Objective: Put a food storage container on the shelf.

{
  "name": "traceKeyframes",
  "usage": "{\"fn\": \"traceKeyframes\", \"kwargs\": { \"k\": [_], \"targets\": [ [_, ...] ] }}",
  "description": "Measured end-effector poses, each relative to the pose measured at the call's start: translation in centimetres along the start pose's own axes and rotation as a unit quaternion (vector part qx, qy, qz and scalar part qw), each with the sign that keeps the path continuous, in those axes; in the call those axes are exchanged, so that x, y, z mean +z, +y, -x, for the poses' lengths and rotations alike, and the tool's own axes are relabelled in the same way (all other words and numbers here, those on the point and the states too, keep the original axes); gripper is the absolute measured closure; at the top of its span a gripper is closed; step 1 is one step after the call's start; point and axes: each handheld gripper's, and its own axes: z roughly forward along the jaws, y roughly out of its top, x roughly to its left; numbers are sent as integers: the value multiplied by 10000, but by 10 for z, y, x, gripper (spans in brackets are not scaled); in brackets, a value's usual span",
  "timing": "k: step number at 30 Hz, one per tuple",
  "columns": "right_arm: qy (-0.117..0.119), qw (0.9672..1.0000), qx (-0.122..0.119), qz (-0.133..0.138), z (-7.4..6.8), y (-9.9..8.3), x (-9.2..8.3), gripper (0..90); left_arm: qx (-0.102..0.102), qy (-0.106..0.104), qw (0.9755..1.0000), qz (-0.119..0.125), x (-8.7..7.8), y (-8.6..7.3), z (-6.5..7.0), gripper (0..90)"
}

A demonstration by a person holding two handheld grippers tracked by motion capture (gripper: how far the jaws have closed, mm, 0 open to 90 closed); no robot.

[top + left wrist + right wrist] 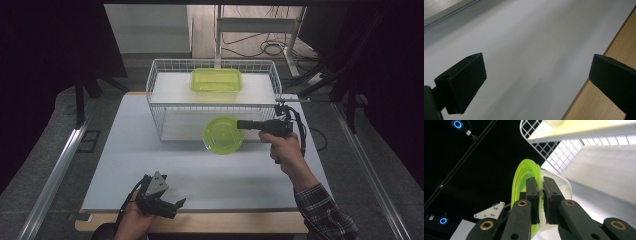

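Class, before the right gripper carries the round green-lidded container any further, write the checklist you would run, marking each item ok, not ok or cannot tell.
1. Right gripper clamped on the round container rim: ok.
2. Container lifted off the table: cannot tell.
3. Lid fully seated: cannot tell.
4. Wire basket upper shelf has room beside the rectangular container: ok.
5. Left gripper open, parked away near the table's front edge: ok.

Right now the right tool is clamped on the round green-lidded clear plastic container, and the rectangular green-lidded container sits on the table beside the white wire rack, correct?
One error: the rectangular green-lidded container sits on top of the white wire rack, not on the table beside it, as the high view shows. The right tool is indeed clamped on the round green-lidded clear plastic container.
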Motion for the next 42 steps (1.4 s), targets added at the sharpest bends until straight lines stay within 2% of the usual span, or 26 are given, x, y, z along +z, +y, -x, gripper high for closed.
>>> {"fn": "traceKeyframes", "kwargs": {
  "k": [7,17,26,34,42],
  "targets": [
    [-18,9999,-91,136,-13,19,-2,840,-58,-21,9999,103,-1,0,-1,7],
    [-3,9990,-255,372,-35,51,-3,840,-47,-41,9999,101,-1,0,-1,7],
    [-154,9972,-369,635,-52,85,1,839,-22,-57,10000,74,0,0,0,7],
    [-421,9943,-329,918,-52,111,8,839,-9,-66,10000,58,0,0,0,8],
    [-702,9912,-187,1109,-42,128,19,839,21,-80,10000,4,0,-1,1,8]
  ]
}}
